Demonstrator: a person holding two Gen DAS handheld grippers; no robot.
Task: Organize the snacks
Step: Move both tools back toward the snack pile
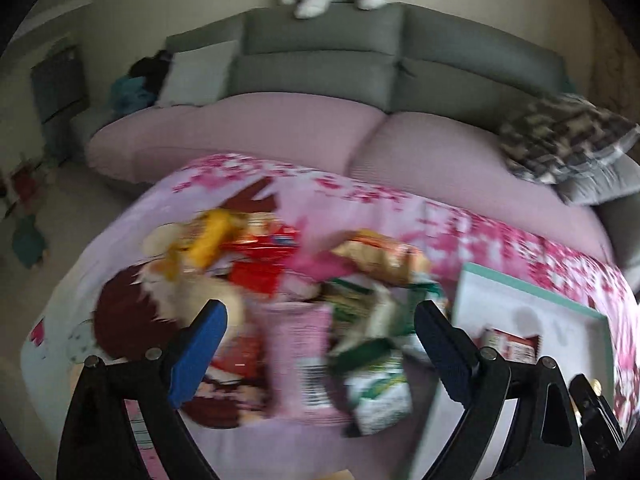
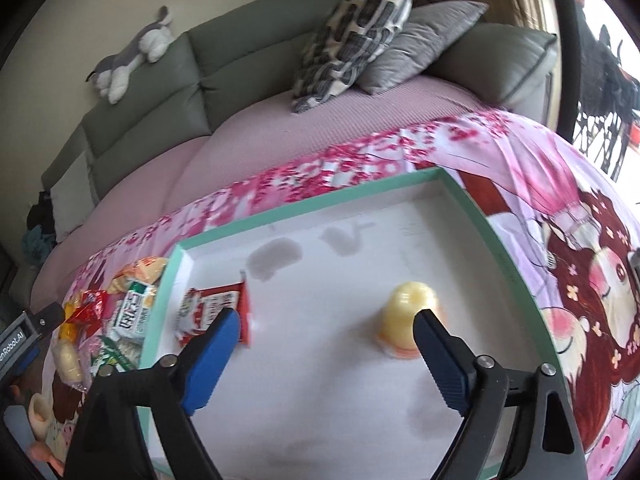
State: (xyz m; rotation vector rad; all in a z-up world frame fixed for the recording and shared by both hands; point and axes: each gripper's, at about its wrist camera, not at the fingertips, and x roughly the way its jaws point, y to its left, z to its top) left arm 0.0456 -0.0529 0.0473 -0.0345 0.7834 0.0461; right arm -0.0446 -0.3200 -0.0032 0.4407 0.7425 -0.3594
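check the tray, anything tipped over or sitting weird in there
The yellow jelly cup in the green-rimmed tray stands upside down, domed bottom up and lid rim on the tray floor. The red snack packet lies flat near the left wall. Nothing looks spilled.

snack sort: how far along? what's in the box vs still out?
Done: red packet and yellow jelly cup sit in the green-rimmed box. In hand: nothing; right hand-held gripper and left hand-held gripper are both open. Left: the snack pile beside the box.
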